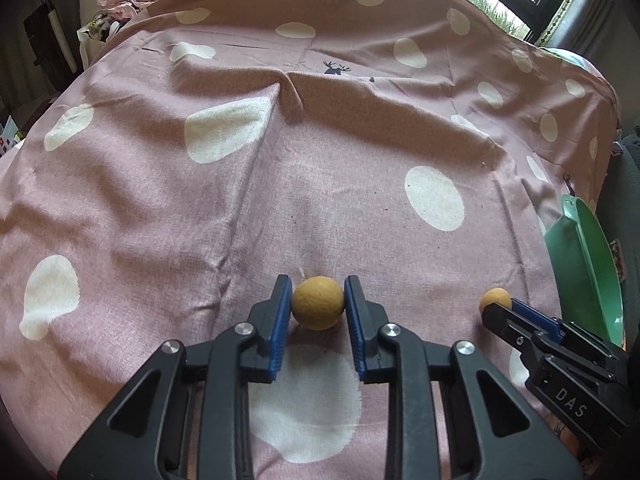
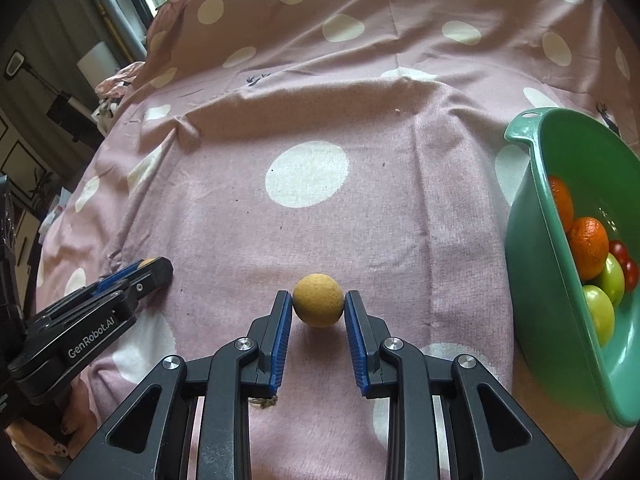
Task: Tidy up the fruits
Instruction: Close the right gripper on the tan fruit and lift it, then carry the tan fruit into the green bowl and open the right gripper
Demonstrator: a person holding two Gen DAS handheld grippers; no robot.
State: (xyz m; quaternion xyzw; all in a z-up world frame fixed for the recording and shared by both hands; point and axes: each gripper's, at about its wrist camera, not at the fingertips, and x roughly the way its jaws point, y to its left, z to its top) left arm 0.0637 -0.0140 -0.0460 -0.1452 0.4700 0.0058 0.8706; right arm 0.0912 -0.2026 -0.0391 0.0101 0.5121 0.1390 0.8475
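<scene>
A small round yellow-brown fruit (image 1: 318, 310) rests on the pink spotted cloth (image 1: 340, 168), and my left gripper (image 1: 318, 294) is shut on it, blue pads pressing both sides. In the right wrist view a second fruit of the same kind (image 2: 318, 308) sits between the pads of my right gripper (image 2: 318, 296), which is shut on it. Each gripper shows in the other's view: the right gripper (image 1: 502, 307) with its fruit (image 1: 495, 298) at the right, the left gripper (image 2: 150, 269) at the left with its fruit mostly hidden.
A green bowl (image 2: 532, 264) stands tilted at the right edge of the cloth, holding oranges (image 2: 588, 246), green apples (image 2: 600, 312) and small red fruits (image 2: 624, 258). The cloth is creased across the middle. Clutter and a window lie beyond its far edge.
</scene>
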